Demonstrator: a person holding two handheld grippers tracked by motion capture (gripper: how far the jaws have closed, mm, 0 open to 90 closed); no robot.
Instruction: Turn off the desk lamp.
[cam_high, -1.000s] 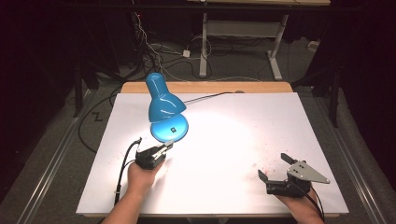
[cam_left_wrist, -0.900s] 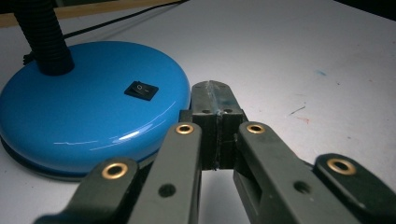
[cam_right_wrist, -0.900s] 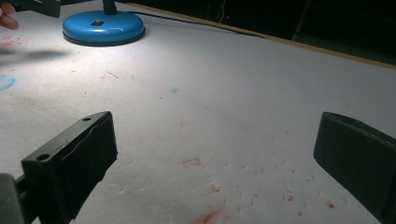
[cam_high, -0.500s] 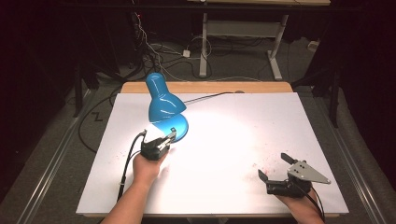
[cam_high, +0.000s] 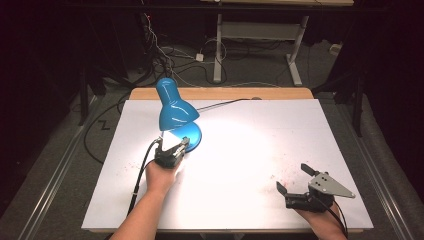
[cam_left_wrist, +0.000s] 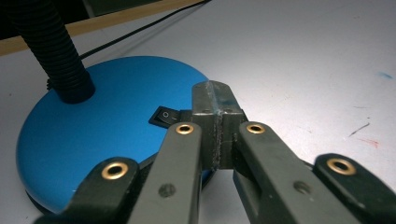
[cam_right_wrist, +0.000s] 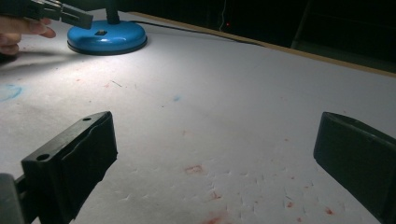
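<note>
A blue desk lamp (cam_high: 175, 107) stands lit at the table's back left, its round base (cam_left_wrist: 102, 121) carrying a black rocker switch (cam_left_wrist: 164, 115) and a black ribbed neck (cam_left_wrist: 51, 42). My left gripper (cam_high: 184, 143) is shut with nothing in it. Its joined tips (cam_left_wrist: 215, 100) hover at the base's near edge, just right of the switch; I cannot tell if they touch it. My right gripper (cam_high: 292, 177) rests at the front right, far from the lamp, open with only bare table between its jaws (cam_right_wrist: 215, 154). In the right gripper view the lamp base (cam_right_wrist: 106, 37) and left gripper (cam_right_wrist: 70, 16) sit far left.
The white table sheet (cam_high: 260, 145) carries faint red and blue marks. The lamp's black cord (cam_high: 220, 103) runs back to the wooden rear edge (cam_high: 225, 93). A cable (cam_high: 142, 170) trails from the left gripper toward the front. Dark floor with cables and a desk frame lies beyond.
My left gripper has moved forward and a little right, bringing its shut tips up to the lamp base. The right gripper and the lamp have not moved.
</note>
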